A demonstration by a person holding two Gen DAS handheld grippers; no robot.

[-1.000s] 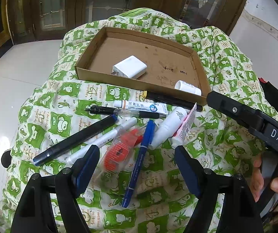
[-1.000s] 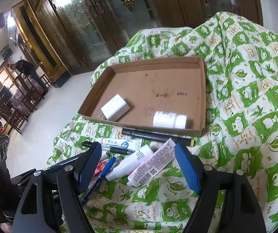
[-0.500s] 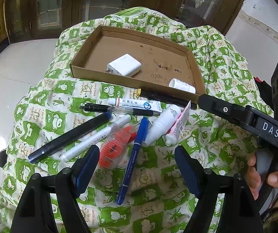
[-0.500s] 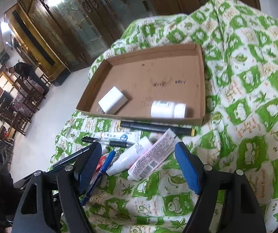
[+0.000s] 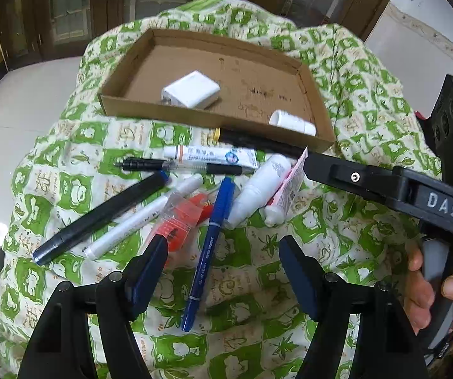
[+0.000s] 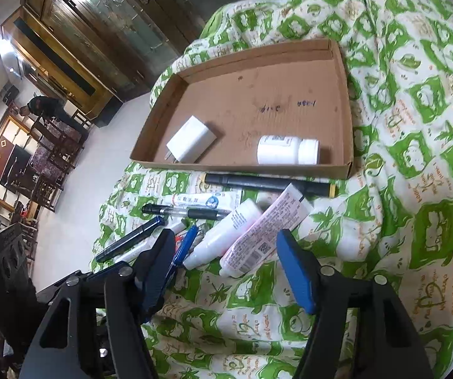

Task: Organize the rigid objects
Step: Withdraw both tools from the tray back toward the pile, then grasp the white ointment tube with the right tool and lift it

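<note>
A cardboard tray (image 5: pixel 122 105) (image 6: pixel 348 132) lies on a green-and-white cloth and holds a white charger (image 5: pixel 191 90) (image 6: pixel 190 140) and a white bottle (image 5: pixel 291 121) (image 6: pixel 286 150). In front of it lie pens, markers and tubes in a loose pile. My left gripper (image 5: pixel 223 249) is open and empty above a blue pen (image 5: pixel 209 246) and a red clear-cased item (image 5: pixel 179 224). My right gripper (image 6: pixel 224 244) is open and empty just above a pink-white tube (image 6: pixel 264 232) and a white tube (image 6: pixel 223 233).
A black marker with yellow ends (image 6: pixel 267 183) lies along the tray's front wall. A long black marker (image 5: pixel 100 216) and a white marker (image 5: pixel 141 221) lie at the pile's left. The cloth drops to a white floor on the left. The right gripper's body (image 5: pixel 394 189) crosses the left wrist view.
Both grippers have moved closer to the pile of pens and tubes. The jaws stay open. No object on the cloth has moved.
</note>
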